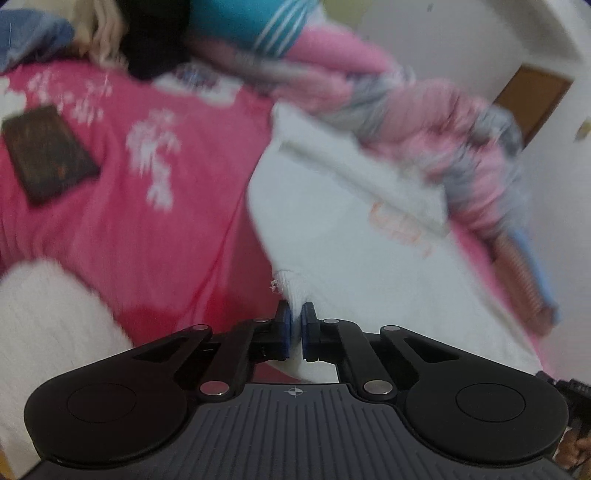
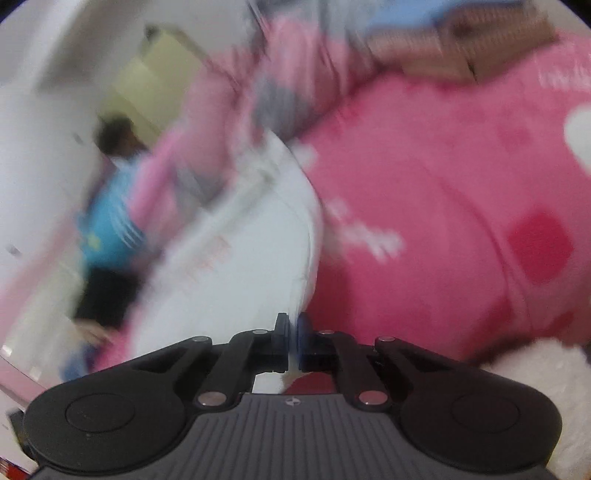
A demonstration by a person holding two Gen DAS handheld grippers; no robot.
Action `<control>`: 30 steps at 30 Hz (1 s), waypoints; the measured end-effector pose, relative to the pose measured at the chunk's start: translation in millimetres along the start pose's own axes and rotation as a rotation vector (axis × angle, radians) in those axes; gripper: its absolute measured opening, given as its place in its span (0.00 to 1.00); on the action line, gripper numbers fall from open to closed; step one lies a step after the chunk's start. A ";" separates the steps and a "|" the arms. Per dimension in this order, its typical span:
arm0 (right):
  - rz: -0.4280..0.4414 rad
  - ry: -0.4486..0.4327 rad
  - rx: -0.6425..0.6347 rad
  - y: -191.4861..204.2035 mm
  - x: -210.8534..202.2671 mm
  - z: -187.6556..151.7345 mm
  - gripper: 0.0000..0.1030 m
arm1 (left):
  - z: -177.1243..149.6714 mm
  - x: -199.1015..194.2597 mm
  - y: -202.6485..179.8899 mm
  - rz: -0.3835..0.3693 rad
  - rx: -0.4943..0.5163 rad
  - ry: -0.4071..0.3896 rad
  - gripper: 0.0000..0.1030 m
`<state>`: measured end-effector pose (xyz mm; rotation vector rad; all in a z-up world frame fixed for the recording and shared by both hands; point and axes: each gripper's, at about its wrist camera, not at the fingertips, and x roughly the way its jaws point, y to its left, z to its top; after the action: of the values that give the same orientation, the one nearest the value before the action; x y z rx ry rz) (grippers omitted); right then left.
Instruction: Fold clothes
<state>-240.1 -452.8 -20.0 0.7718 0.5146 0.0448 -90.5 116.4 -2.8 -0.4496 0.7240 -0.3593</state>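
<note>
The left gripper (image 1: 296, 318) has its blue pads pressed together on a ribbed corner of the white garment (image 1: 343, 236), a frayed bit of hem sticking up just above the jaws. From that pinch the cloth spreads away ahead and to the right of the fingers, over the pink bedspread (image 1: 147, 206) with its white floral print. Faint orange lettering shows on the garment further ahead, too blurred to read.

The right gripper (image 2: 293, 326) is likewise closed, its jaws meeting on the edge of the same white garment (image 2: 236, 266), which runs forward and to the left of the fingers; the pink bedspread (image 2: 443, 206) fills the space ahead and to the right.

Beyond the garment, in the left wrist view, a heap of pink and grey clothes (image 1: 436, 125) lies ahead and to the right. A dark rectangular object (image 1: 48, 155), perhaps a notebook or wallet, rests flat on the bedspread well ahead to the left. A fluffy white fabric (image 1: 48, 325) sits just left of the left gripper. Far ahead is a person in a blue striped top (image 1: 243, 26).

No container is visible in either view.
</note>
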 end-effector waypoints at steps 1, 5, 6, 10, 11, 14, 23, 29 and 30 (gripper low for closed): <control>0.031 -0.030 -0.003 6.8 -10.0 3.3 0.02 | 5.1 -8.8 -3.8 -0.007 0.010 -0.022 0.03; 0.033 -0.011 0.027 5.5 -15.7 -4.3 0.02 | 5.1 -13.6 -5.7 0.024 0.026 -0.009 0.02; 0.014 0.015 0.041 0.8 -11.7 -9.5 0.02 | 3.1 -10.2 -2.2 0.034 0.015 0.011 0.02; 0.041 0.009 0.076 3.2 -13.4 -9.3 0.02 | 10.3 -20.1 -1.1 0.027 0.013 0.000 0.01; 0.055 -0.013 0.047 12.0 -19.1 -5.4 0.02 | 12.3 -25.3 -2.1 0.032 0.022 -0.010 0.01; 0.038 -0.028 -0.022 26.9 -27.9 -1.7 0.02 | 10.0 -26.5 6.2 0.076 0.020 0.017 0.00; -0.137 0.128 0.030 -9.4 4.1 -31.2 0.02 | -15.4 18.5 32.5 0.163 0.037 0.188 0.00; -0.254 0.200 -0.002 -15.3 15.8 -41.2 0.04 | -28.2 38.2 45.3 0.217 0.131 0.289 0.01; -0.279 0.209 -0.013 -15.7 14.1 -40.8 0.04 | -29.0 36.8 47.0 0.243 0.156 0.302 0.02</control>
<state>-248.8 -434.3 -61.1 0.6806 0.8166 -0.1313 -77.6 131.5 -66.2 -0.1567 1.0247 -0.2538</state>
